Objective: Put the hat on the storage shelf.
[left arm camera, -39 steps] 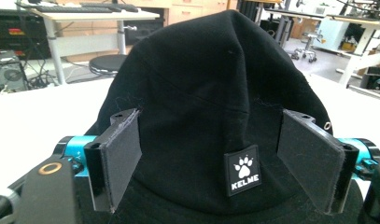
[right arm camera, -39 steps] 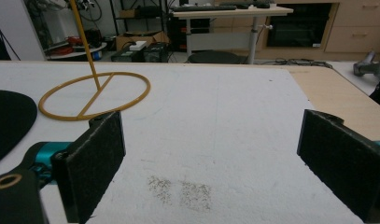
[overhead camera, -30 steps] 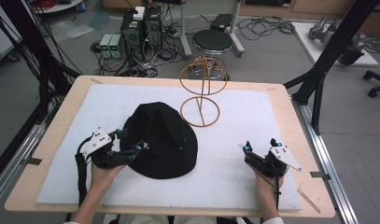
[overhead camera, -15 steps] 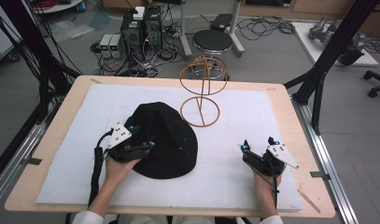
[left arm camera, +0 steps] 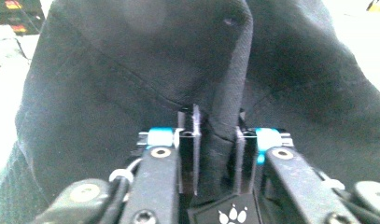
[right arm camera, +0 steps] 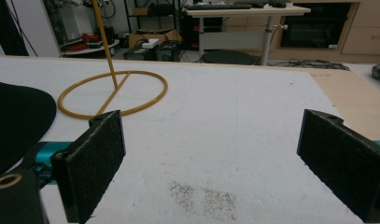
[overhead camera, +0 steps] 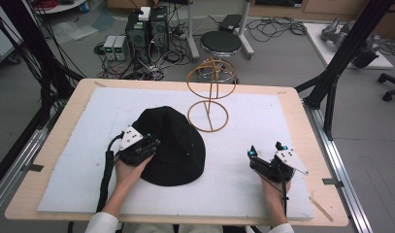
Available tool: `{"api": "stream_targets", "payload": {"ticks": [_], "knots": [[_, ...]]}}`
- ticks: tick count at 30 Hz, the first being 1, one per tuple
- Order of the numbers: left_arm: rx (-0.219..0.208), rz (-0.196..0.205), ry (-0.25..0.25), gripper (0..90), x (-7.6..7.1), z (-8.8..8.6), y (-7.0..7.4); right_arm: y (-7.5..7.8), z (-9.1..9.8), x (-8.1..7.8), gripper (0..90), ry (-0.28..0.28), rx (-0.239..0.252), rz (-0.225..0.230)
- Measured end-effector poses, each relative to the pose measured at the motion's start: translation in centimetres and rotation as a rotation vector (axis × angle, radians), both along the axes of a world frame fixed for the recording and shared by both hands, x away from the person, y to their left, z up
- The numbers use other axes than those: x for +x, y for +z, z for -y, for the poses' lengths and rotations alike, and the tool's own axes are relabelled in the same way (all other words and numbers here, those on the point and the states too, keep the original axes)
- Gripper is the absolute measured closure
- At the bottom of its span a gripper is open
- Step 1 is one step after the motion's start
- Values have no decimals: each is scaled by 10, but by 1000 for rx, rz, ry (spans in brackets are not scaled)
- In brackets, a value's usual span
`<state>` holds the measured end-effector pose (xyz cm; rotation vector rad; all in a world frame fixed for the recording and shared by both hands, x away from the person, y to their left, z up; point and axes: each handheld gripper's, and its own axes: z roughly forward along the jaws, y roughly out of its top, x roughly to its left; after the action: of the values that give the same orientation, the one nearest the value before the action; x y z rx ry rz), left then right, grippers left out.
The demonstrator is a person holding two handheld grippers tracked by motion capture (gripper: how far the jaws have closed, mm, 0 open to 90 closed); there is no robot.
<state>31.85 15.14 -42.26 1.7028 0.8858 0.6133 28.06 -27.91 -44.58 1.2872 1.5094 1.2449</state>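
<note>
The left gripper [overhead camera: 145, 144] pinches a fold of the black hat [overhead camera: 178, 145], with the wire stand [overhead camera: 209, 92] far-right of it and the right gripper [overhead camera: 264, 154] wide open.

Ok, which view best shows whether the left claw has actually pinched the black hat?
The left gripper view: a fold of the black hat sits between the left claw's jaws. The high view shows that claw over the hat's left side, contact hidden. The right gripper view catches just the hat's edge.

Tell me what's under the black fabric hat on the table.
The black fabric hat lies on the white foam mat. The left gripper pinches a fold of it. Whether anything sits beneath its crown is hidden.
</note>
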Motion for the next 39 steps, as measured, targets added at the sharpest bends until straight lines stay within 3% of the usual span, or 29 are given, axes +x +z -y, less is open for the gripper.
{"api": "stream_targets", "payload": {"ticks": [7,13,23,39], "knots": [[-44,-34,-16,843,3,-4,0,0,-1,0,69,-3,-6,-3],[-32,-4,-13,857,0,-4,2,1,-1,-1,68,0,2,5],[-82,34,-10,858,-3,-15,12,0,-1,-1,68,9,-3,7],[-240,170,-28,857,-11,-29,51,1,-2,-2,68,11,0,9]]}}
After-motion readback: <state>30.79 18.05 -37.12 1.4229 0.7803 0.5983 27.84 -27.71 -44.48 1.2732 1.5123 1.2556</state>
